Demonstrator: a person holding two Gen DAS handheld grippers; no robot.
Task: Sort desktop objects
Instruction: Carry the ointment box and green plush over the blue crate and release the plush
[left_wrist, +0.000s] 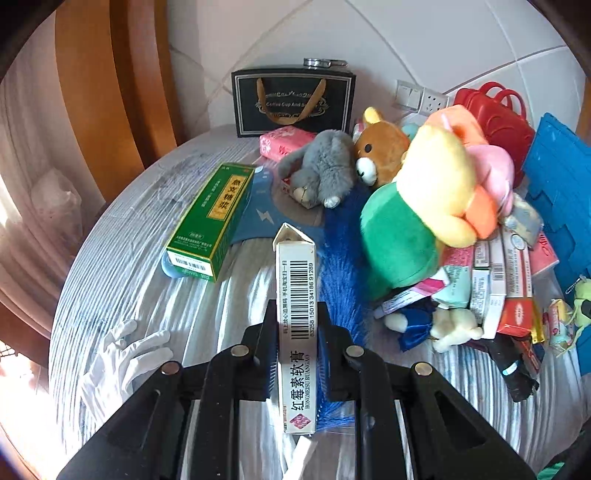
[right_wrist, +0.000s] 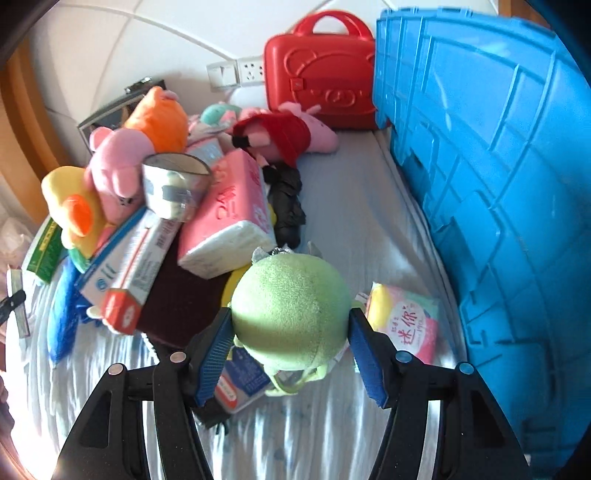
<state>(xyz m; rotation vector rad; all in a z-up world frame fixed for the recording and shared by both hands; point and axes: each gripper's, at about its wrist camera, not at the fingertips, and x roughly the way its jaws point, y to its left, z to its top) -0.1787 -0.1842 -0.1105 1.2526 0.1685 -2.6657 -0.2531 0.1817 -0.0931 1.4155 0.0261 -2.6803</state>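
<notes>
Holding now: the left tongs (left_wrist: 297, 325) are shut tight on a thin white ointment box (left_wrist: 296, 332), with the barcode side facing up.
Box place: the ointment box sticks out straight ahead between the two blue pads (left_wrist: 272, 347), up off the striped table cloth (left_wrist: 129, 266).
Right tongs: the right tongs (right_wrist: 290, 332) have a round green plush toy (right_wrist: 291, 314) between the pads. The left pad touches it, but I cannot tell if the right pad does, so I cannot tell if it is a real grip.
Green toy place: right between the right tongs' fingers, over a small blue box (right_wrist: 245, 373), with a pink mini tissue pack (right_wrist: 410, 325) just to the right.
Where boxes go: a green medicine box (left_wrist: 208, 221) lies ahead and to the left of the left tongs, apart from the heap. I think that is a good spot for boxes.
Where toys go: the big plush pile (left_wrist: 424, 206) sits ahead and to the right of the left tongs.
How to do it well: keep the squeeze gentle so the thin box does not bend. Lower it flat beside the green box before letting go.
Watch out: a white glove (left_wrist: 122, 358) lies near, to the left. Steer past it.
Blue bin: the blue crate (right_wrist: 498, 184) stands close on the right of the right tongs. I think the toy may go there.
</notes>
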